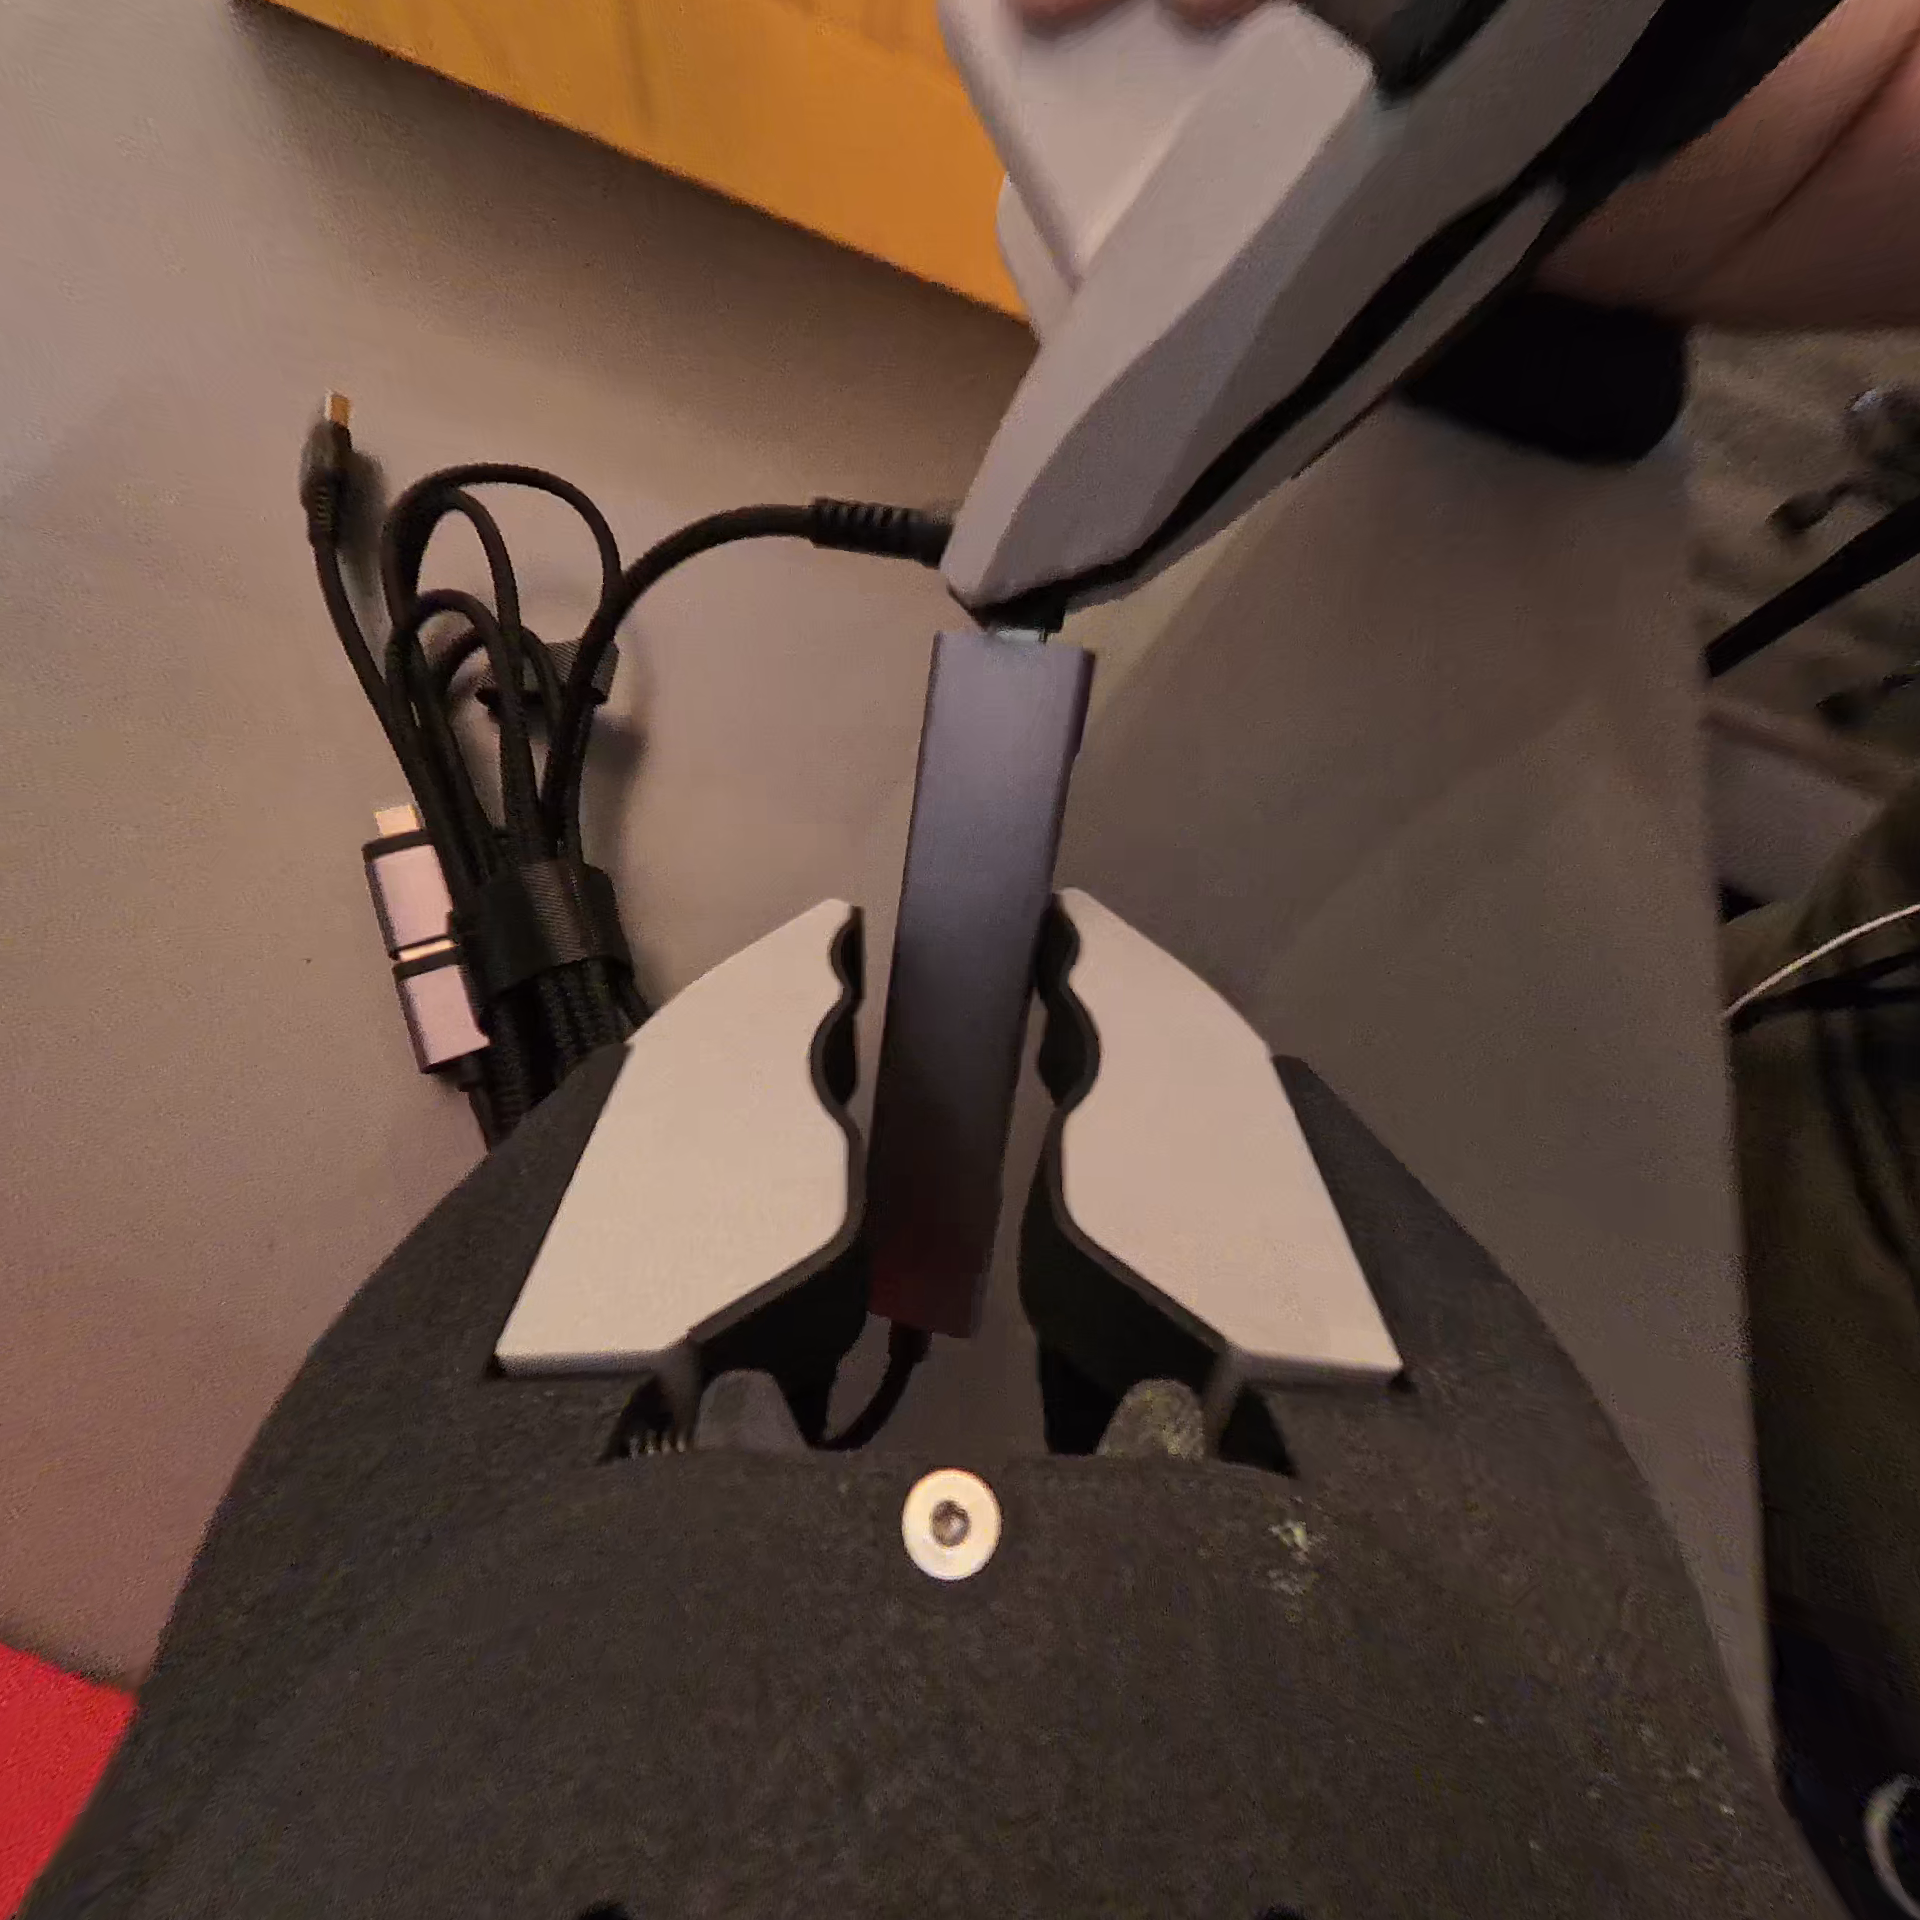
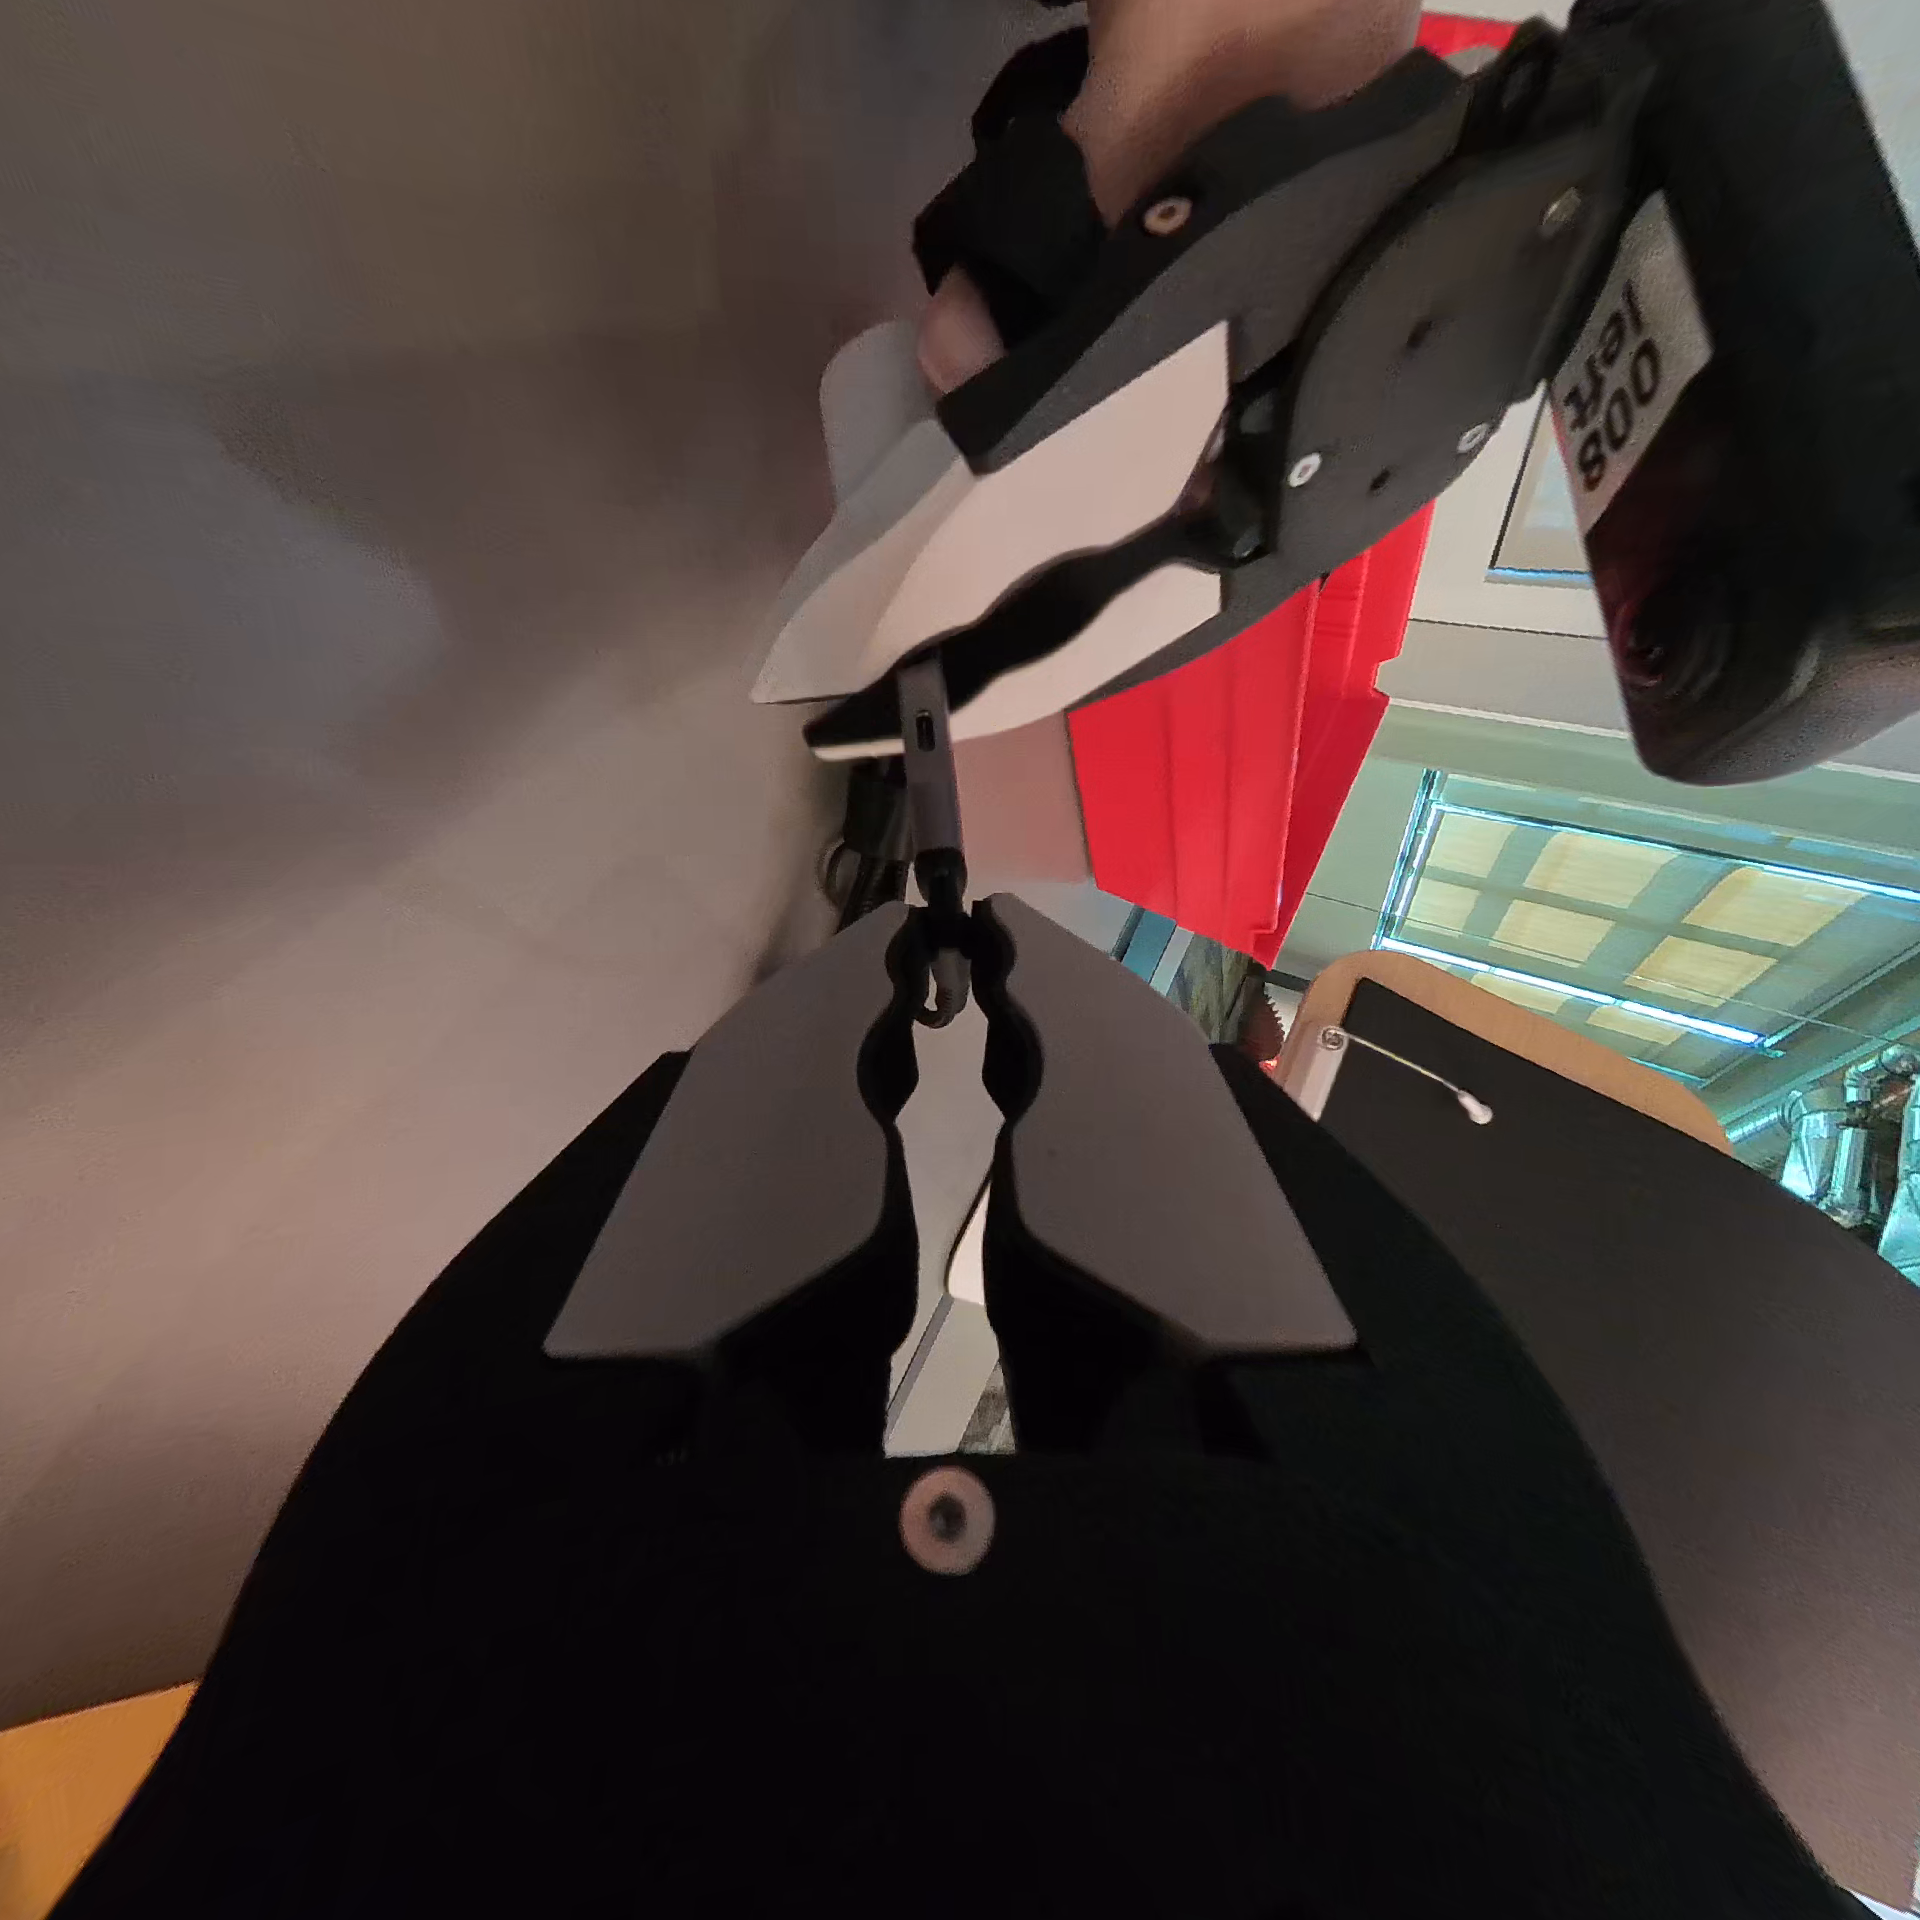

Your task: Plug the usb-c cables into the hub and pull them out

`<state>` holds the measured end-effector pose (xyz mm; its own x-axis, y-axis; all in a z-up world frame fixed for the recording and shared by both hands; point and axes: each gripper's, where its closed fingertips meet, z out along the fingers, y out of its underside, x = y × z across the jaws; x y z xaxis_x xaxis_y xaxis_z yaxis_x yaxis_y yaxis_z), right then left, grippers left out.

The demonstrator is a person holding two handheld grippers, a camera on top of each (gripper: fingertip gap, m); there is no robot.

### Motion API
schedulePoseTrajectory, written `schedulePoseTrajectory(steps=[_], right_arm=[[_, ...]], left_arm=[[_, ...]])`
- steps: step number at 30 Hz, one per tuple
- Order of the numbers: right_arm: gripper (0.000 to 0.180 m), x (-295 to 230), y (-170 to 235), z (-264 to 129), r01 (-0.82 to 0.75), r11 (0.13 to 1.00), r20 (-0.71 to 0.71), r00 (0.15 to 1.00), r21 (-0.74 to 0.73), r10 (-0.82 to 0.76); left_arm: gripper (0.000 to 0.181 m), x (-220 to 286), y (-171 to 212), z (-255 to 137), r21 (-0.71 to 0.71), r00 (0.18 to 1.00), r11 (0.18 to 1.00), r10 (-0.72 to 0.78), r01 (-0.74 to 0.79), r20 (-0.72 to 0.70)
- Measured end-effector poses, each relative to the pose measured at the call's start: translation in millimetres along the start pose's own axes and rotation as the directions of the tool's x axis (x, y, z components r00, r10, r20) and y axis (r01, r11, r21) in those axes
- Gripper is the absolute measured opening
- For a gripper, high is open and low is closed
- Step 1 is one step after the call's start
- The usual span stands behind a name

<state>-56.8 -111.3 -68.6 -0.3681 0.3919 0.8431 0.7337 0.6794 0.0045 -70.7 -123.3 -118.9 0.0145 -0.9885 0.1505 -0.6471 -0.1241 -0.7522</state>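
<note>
Hub (image 1: 977, 987), a slim dark bar, sits clenched between the pale fingers of the left tool (image 1: 961, 914) and points toward twelve o'clock in the left wrist view, its short lead trailing back into the tool's body. At the hub's far end the right tool (image 1: 1013, 603) comes in from two o'clock, its tips meeting that end face. It pinches the plug of a black braided usb-c cable (image 1: 727, 540), whose cord runs off toward nine o'clock. Motion blur hides the joint there, so the plug seems seated or nearly so, but I cannot tell which.

From the right wrist view, the right tool (image 2: 943, 935) is clamped on the plug (image 2: 938, 894) at its very tips, and the hub (image 2: 928, 769) stands just beyond at twelve o'clock, edge-on, with an open port showing on its narrow side. The left tool (image 2: 894, 707) grips the hub from one o'clock, a hand (image 2: 1132, 114) wrapped around its handle.

On the grey tabletop (image 1: 156, 727), at ten o'clock from the hub in the left wrist view, lies a strapped bundle of black cables (image 1: 509, 831) with two grey metal connectors (image 1: 421, 935) beside it and one loose plug end (image 1: 330, 436) pointing away.
</note>
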Motion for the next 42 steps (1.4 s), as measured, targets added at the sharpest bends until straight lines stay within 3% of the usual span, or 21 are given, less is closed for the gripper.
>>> schedulePoseTrajectory(steps=[2,13,27,30,33,35,42], right_arm=[[0.010,-1,3,1,0.008,1.000,0.001,1.000,-0.010,-0.008],[0.009,3,11,5,0.051,0.994,-0.050,0.997,-0.100,-0.056],[0.008,-12,8,16,0.038,0.991,0.028,0.999,-0.130,-0.034],[0.009,-18,4,18,0.021,0.996,0.052,0.999,-0.084,-0.017],[0.010,-8,1,11,-0.082,0.996,0.014,0.997,0.026,0.082],[0.010,0,-6,0,-0.142,0.979,-0.001,0.990,0.148,0.144],[0.015,2,-20,-22,-0.254,0.893,0.076,0.967,0.371,0.243]], left_arm=[[0.020,-1,0,3,-0.005,1.000,1.000,0.018,-0.018,0.012],[0.019,-4,-3,2,-0.001,0.998,0.998,-0.059,0.059,0.028],[0.019,-3,13,6,-0.121,0.991,0.984,-0.124,0.129,0.048],[0.019,-2,20,7,-0.159,0.996,0.984,-0.080,0.085,0.037],[0.019,1,13,2,-0.104,0.999,0.993,-0.053,0.052,-0.010],[0.019,9,5,-4,-0.043,0.998,0.999,-0.025,0.023,-0.059],[0.020,29,-2,-9,-0.007,0.987,0.994,0.112,-0.114,-0.117]])
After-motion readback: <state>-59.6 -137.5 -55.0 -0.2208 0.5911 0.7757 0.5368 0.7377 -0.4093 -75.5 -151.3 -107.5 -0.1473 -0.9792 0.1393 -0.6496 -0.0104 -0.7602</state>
